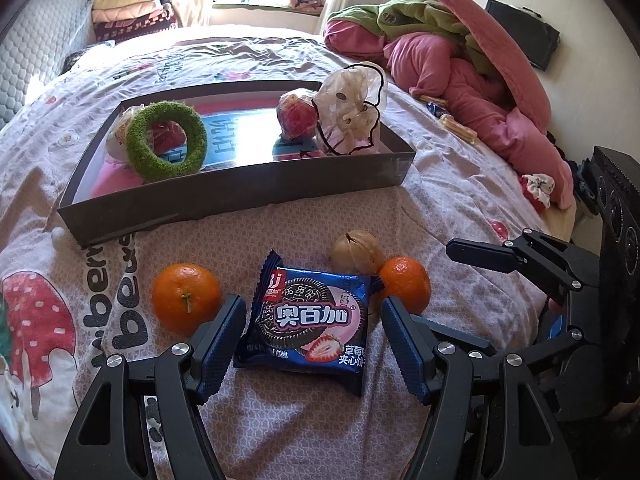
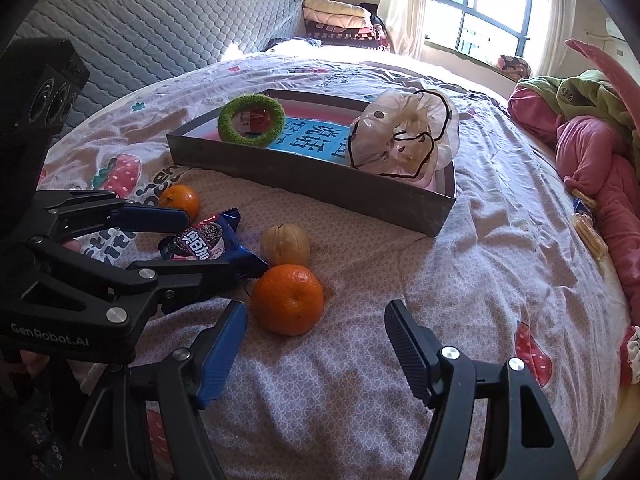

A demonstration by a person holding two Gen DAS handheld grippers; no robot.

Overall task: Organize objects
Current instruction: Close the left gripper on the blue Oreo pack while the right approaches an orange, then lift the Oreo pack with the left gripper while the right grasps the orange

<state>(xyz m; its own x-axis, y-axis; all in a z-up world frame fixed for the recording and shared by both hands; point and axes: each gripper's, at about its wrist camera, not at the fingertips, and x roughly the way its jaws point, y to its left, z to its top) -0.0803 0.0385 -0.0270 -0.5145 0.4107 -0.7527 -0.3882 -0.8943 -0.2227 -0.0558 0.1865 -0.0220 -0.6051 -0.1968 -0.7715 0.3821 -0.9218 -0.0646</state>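
Observation:
A blue cookie packet (image 1: 310, 320) lies on the bed between the open fingers of my left gripper (image 1: 314, 322), which straddles it without touching. One orange (image 1: 186, 298) lies left of it, another orange (image 1: 406, 284) and a walnut (image 1: 356, 254) lie to its right. In the right wrist view the packet (image 2: 208, 246), walnut (image 2: 285, 245) and near orange (image 2: 287, 299) show, with the far orange (image 2: 180, 200) behind. My right gripper (image 2: 316, 322) is open and empty, just right of the near orange. A dark shallow box (image 1: 248, 196) holds a green ring (image 1: 166, 146), a red wrapped item (image 1: 296, 118) and a sheer pouch (image 1: 352, 110).
Piled pink and green bedding (image 1: 460, 72) lies at the bed's right side. A grey quilted headboard (image 2: 160, 28) stands behind the box. Small snack packets (image 2: 588, 228) lie by the bedding. The box (image 2: 320, 184) sits mid-bed.

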